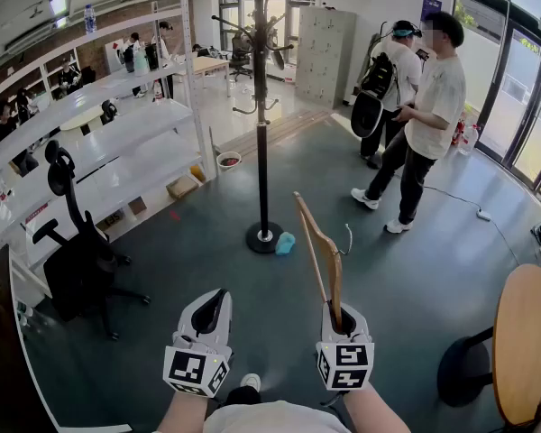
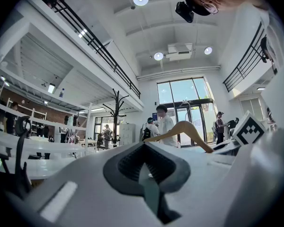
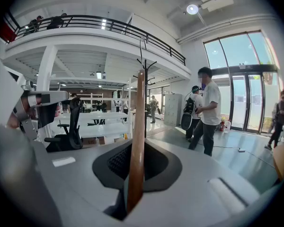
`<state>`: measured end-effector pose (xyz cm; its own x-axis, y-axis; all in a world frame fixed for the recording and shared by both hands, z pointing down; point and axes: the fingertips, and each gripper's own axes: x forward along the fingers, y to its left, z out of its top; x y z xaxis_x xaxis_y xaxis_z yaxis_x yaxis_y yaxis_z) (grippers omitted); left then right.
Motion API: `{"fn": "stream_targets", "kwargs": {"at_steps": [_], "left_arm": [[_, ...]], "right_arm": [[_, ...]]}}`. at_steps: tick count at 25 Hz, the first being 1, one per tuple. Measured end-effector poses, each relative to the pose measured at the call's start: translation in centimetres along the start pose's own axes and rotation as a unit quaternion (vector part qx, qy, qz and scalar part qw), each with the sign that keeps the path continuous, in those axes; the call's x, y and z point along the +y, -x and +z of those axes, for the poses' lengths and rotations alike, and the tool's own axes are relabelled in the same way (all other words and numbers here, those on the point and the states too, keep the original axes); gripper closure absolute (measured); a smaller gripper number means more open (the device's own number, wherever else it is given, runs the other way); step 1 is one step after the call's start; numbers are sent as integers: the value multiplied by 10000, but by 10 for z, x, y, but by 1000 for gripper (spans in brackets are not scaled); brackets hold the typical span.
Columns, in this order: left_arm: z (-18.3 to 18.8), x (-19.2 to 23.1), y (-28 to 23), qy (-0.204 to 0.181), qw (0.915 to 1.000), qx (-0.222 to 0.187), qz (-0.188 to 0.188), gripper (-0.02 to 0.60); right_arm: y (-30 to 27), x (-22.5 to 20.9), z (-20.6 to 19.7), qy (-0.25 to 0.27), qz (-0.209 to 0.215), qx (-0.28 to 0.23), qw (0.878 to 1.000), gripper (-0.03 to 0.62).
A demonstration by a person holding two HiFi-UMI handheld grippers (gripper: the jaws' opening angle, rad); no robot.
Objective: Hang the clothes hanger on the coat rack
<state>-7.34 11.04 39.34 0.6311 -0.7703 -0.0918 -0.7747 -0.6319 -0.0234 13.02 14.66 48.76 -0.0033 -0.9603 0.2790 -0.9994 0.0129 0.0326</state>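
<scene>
The black coat rack stands on its round base on the grey floor ahead of me, with curved hooks at the top. A wooden clothes hanger rises from my right gripper, which is shut on one of its arms. Its metal hook points right. In the right gripper view the hanger stands upright between the jaws, with the rack behind it. My left gripper is shut with nothing in it, low and left of the right one. The left gripper view shows the hanger and the rack far off.
A black office chair and white shelving are at the left. Two people stand at the back right. A round wooden table is at the right edge. A teal object lies by the rack's base.
</scene>
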Motion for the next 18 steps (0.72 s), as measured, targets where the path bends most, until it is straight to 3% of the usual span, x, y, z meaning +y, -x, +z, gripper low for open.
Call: {"fn": "stream_targets", "kwargs": {"at_steps": [18], "left_arm": [[-13, 20, -7, 42, 10000, 26, 46, 581]], "right_arm": [[-18, 5, -1, -122, 16, 83, 9999, 545]]}}
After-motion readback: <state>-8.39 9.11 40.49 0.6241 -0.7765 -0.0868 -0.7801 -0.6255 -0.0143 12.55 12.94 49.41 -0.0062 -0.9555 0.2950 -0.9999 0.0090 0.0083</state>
